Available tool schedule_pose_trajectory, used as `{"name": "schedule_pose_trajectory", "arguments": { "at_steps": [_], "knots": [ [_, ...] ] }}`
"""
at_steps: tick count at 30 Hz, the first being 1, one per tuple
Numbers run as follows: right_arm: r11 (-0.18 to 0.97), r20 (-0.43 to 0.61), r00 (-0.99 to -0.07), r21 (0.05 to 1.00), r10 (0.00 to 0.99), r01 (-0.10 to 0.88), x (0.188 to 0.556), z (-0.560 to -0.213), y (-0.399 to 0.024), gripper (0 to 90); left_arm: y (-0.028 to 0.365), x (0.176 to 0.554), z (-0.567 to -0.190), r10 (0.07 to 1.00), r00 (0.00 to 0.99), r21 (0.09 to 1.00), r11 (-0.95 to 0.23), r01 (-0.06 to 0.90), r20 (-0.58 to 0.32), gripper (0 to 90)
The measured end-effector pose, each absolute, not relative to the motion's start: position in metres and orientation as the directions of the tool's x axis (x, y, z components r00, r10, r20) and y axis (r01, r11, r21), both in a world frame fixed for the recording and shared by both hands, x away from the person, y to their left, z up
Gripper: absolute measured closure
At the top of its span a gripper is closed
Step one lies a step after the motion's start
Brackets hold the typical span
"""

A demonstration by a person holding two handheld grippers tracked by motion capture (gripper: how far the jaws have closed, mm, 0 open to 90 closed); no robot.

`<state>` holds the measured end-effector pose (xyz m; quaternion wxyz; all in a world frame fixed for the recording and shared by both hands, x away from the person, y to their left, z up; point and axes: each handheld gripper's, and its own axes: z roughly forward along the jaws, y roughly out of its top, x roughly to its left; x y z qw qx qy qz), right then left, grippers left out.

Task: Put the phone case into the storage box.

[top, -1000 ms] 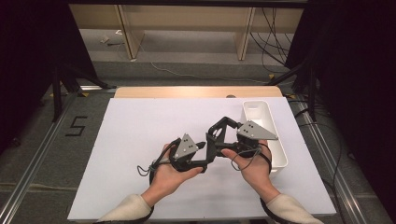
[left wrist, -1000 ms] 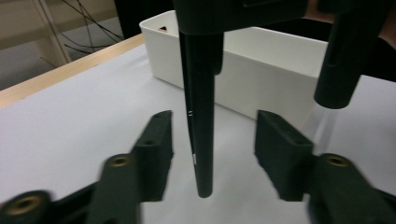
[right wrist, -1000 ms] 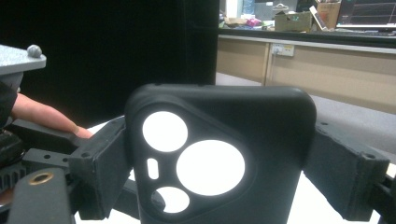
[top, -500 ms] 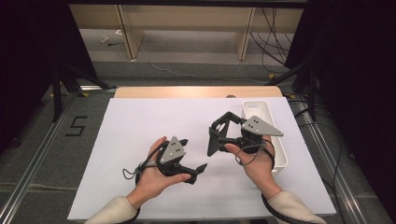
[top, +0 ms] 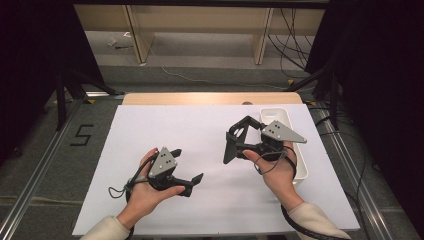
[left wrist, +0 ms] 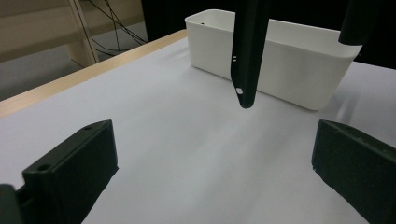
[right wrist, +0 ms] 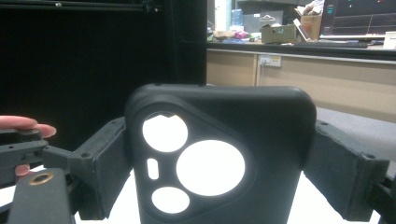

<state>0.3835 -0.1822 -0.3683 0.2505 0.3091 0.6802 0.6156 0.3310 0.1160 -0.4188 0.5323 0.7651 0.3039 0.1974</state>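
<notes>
We see a black phone case [right wrist: 215, 154] pinched across its width between the jaws of the right hand-held gripper [top: 239, 144], its back turned to that gripper's own camera so that the cut-outs for the lenses show as bright holes in the middle of the right gripper view. In the high view the phone case [top: 238, 140] sits right of centre, held up above the white sheet [top: 200, 135] that covers the desk, its long edge slanting down toward the lower left. In the left gripper view the same case [left wrist: 247, 51] hangs edge-on from the top of the frame, its lower corner clear of the sheet. The right hand [top: 275, 167] grips the tool from below, in the right half of the high view. Just beyond it, at the right edge of the sheet, stands a white bin [top: 295, 145], which also shows in the upper right of the left gripper view [left wrist: 289, 70]. The left hand-held gripper [top: 187, 167] lies lower left of centre in the high view, carried by the left hand [top: 147, 187], well apart from the case; its jaws have just been opening and now stand spread wide with nothing between them. A strip of bare wooden desk [top: 210, 98] shows along the far edge of the sheet.
</notes>
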Motion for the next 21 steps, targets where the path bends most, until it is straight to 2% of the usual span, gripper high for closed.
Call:
{"name": "schedule_pose_trajectory", "arguments": {
  "at_steps": [21],
  "knots": [
    [0.035, 0.044, -0.659, 0.994, 0.751, 0.107, 0.387, -0.362, -0.192, 15.2, 0.149, 0.322, -0.424, 0.719, 0.695, 0.936, -0.236, 0.263, -0.014, 0.1]
  ]
}}
